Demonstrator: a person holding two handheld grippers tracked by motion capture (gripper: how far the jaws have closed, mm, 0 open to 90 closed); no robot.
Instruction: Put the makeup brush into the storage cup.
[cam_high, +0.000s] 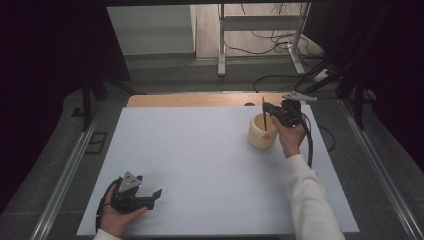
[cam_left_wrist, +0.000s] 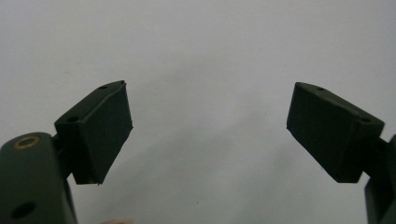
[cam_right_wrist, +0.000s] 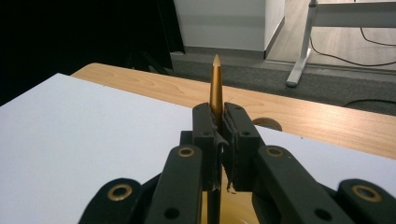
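The right gripper (cam_high: 272, 111) is held over a cream-coloured cup (cam_high: 262, 132) at the far right of the white surface (cam_high: 200, 165), and its jaws are pressed together on a thin, gold-coloured stick (cam_right_wrist: 216, 88). In the right gripper view the stick stands upright between the jaws and tapers to a point at the top, like a pencil or a pen; which of the two it is cannot be told. In the high view it shows as a dark upright line (cam_high: 263, 112) running down into the cup's mouth, so its lower end appears to be inside or just above the cup.

The stick looks light, stiff and smooth. A slim round shaft like this will likely twist or slide between flat jaws if pinched only lightly, and it can pivot about the pinch point when its end touches the cup wall. The present hold is low on the shaft, with a long length standing free above the jaws; a hold nearer the middle would probably steady it better. The cup looks rigid and light enough to tip or slide if the stick pushes sideways against its rim.

The left gripper (cam_high: 131, 192) rests low at the near left of the surface, well apart from the cup, with its jaws spread wide and nothing between them.
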